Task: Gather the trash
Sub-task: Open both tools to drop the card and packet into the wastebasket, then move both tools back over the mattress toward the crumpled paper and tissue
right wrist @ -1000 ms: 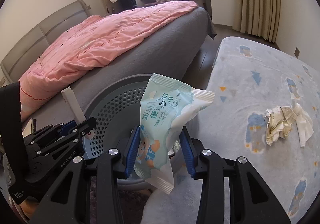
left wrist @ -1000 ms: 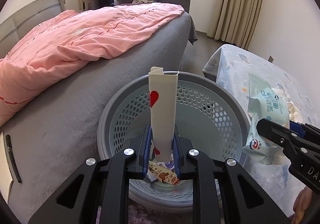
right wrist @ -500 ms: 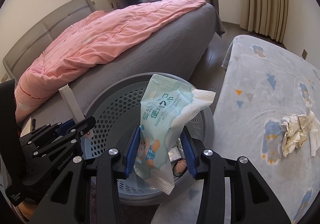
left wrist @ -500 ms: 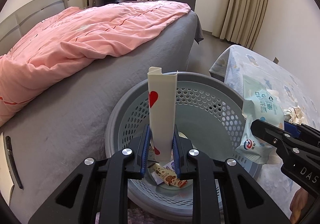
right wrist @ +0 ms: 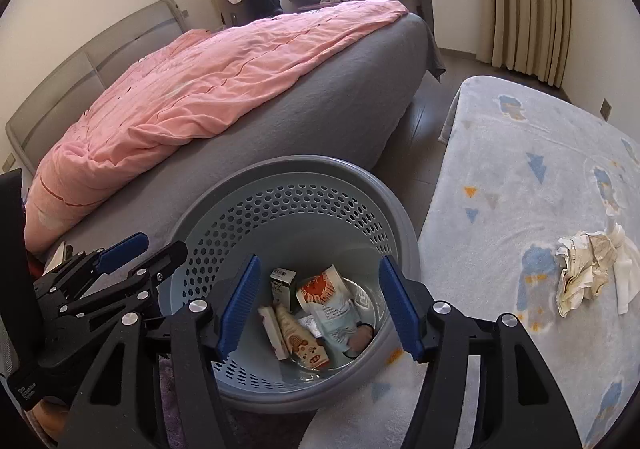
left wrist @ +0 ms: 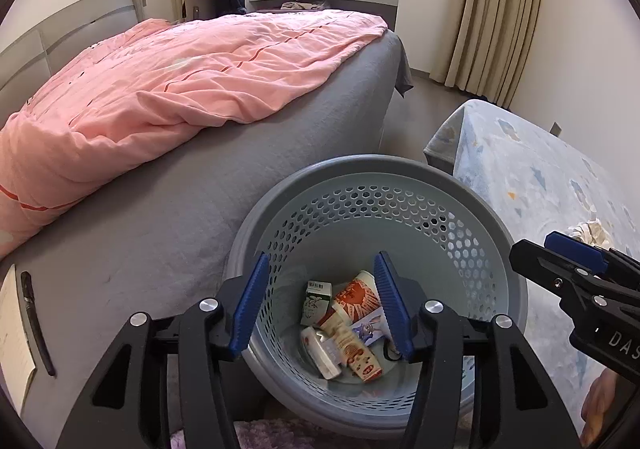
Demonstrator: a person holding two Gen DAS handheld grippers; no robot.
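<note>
Drop step done: left tool and right tool both spread wide, empty, above the grey perforated plastic basket. Wrappers and cartons lie inside. Crumpled white paper wad, seemingly tissue, lies on pale blue rug; right tool's next reach.

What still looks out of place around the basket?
Crumpled paper still lies loose on the pale blue rug, right of the basket. Both sets of jaws hang open and empty over the basket's trash.
</note>
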